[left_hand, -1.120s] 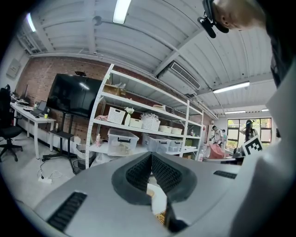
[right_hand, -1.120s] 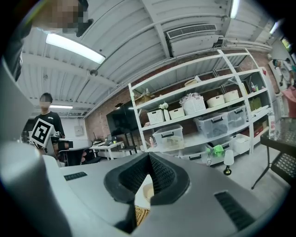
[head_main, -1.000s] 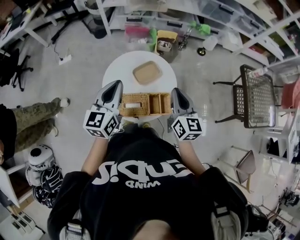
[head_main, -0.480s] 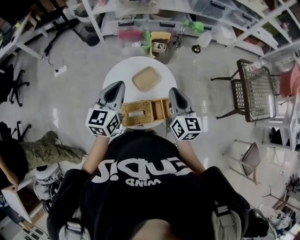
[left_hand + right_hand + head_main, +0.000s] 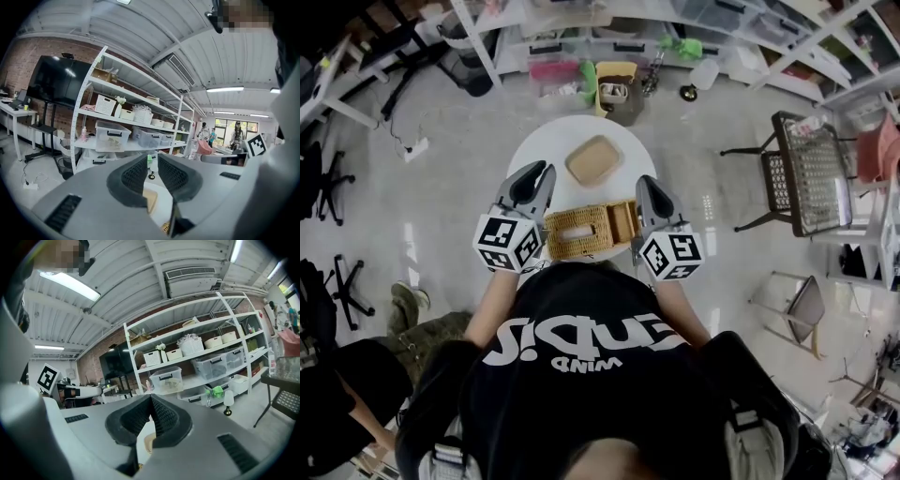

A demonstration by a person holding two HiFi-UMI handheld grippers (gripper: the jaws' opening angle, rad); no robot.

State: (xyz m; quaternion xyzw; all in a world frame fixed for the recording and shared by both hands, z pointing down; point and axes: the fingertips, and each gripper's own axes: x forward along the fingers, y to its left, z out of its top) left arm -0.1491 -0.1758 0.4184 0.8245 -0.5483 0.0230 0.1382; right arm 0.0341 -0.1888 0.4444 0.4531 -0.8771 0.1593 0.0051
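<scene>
Left gripper [image 5: 534, 180] and right gripper [image 5: 645, 189] each pinch an end wall of the basket [image 5: 581, 231], jaws nearly closed. Best to hold it level, squeeze evenly and clear the tray [image 5: 593, 159].

Bright, even illumination from ceiling strip lights [image 5: 70, 286]; strong fisheye bending and black vignette at edges; faint glare spots on floor [image 5: 708, 208].

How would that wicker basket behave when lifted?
Probably light: the wicker basket is woven and looks nearly empty. Likely fairly stiff, since it spans between the left gripper and right gripper without sagging. Its rough weave should resist slipping.
</scene>
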